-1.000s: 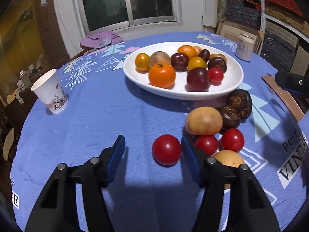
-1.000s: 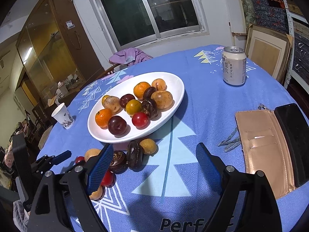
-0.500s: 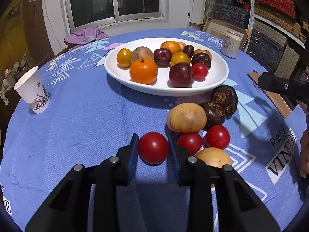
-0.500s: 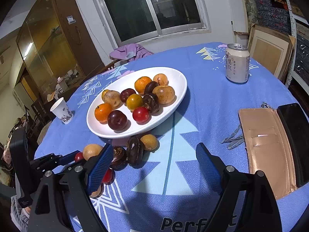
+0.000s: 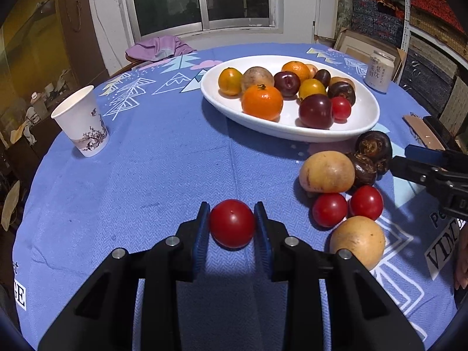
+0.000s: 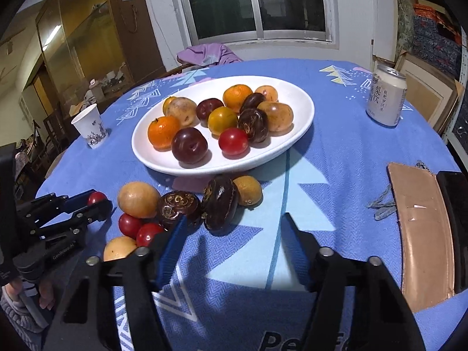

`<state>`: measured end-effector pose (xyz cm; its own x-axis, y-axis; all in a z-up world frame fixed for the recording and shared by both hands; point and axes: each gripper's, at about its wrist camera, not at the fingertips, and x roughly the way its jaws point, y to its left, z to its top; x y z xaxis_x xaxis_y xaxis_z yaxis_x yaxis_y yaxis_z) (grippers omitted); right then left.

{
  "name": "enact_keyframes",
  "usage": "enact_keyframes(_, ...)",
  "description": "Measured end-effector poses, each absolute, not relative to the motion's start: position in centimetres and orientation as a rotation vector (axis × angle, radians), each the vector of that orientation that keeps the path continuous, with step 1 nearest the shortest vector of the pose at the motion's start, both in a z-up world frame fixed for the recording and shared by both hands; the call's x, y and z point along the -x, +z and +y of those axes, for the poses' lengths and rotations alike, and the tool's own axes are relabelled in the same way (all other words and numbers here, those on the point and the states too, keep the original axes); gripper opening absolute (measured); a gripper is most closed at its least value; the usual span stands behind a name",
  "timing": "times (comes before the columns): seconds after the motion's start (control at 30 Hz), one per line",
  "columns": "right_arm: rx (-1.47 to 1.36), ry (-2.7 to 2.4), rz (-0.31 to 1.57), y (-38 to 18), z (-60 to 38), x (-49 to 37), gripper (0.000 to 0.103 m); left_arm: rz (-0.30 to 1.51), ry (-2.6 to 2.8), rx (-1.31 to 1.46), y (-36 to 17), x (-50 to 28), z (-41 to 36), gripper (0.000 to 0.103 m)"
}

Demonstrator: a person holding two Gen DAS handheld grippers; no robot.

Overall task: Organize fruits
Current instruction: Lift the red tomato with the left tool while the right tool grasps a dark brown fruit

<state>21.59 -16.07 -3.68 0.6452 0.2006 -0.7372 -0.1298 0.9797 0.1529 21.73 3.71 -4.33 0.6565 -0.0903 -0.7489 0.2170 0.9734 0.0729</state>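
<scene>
My left gripper [image 5: 232, 224] is shut on a red tomato [image 5: 232, 223] that rests on the blue tablecloth; it also shows in the right wrist view [image 6: 96, 197]. A white oval plate [image 5: 362, 120] behind holds several fruits: oranges, plums, a tomato. Loose fruits lie in front of the plate: two red tomatoes [image 5: 348, 207], two yellow-brown fruits [image 5: 327, 172], dark wrinkled fruits [image 5: 373, 146]. My right gripper [image 6: 234, 234] is open and empty, just in front of the dark fruits [image 6: 219, 201].
A paper cup [image 5: 82, 122] stands at the left. A drink can [image 6: 386, 99] stands at the far right. A tan wallet [image 6: 421, 231] and a dark phone [image 6: 456, 222] lie at the right edge. A purple cloth [image 5: 159, 47] hangs at the far edge.
My left gripper has closed its jaws onto the red tomato. My right gripper has moved forward and left, closer to the loose fruits, still open.
</scene>
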Motion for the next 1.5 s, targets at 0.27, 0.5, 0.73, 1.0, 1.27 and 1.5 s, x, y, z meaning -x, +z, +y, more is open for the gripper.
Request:
enact_keyframes(0.27,-0.077,0.193,0.83,-4.1,-15.2,-22.6,0.044,0.884,-0.162,-0.115,-4.8,-22.5,4.4,0.031)
enact_keyframes(0.5,-0.099,0.223,0.846,-4.3,-15.0,-23.3,0.03,0.887,-0.162,-0.116,-4.9,-22.5,4.4,0.03)
enact_keyframes(0.73,-0.084,0.235,0.837,-4.0,-14.8,-22.7,0.027,0.892,-0.171,-0.075,-4.8,-22.4,5.0,0.031)
enact_keyframes(1.0,-0.208,0.271,0.846,-3.5,-16.6,-21.6,0.024,0.837,-0.171,-0.062,-3.7,-21.3,5.0,0.03)
enact_keyframes(1.27,-0.201,0.299,0.777,-2.0,-16.5,-16.9,0.022,0.802,-0.2,-0.021,-2.5,-17.5,4.9,0.03)
enact_keyframes(1.5,-0.207,0.3,0.783,-1.9,-17.0,-15.6,0.012,0.763,-0.226,-0.018,-1.2,-16.1,4.1,0.03)
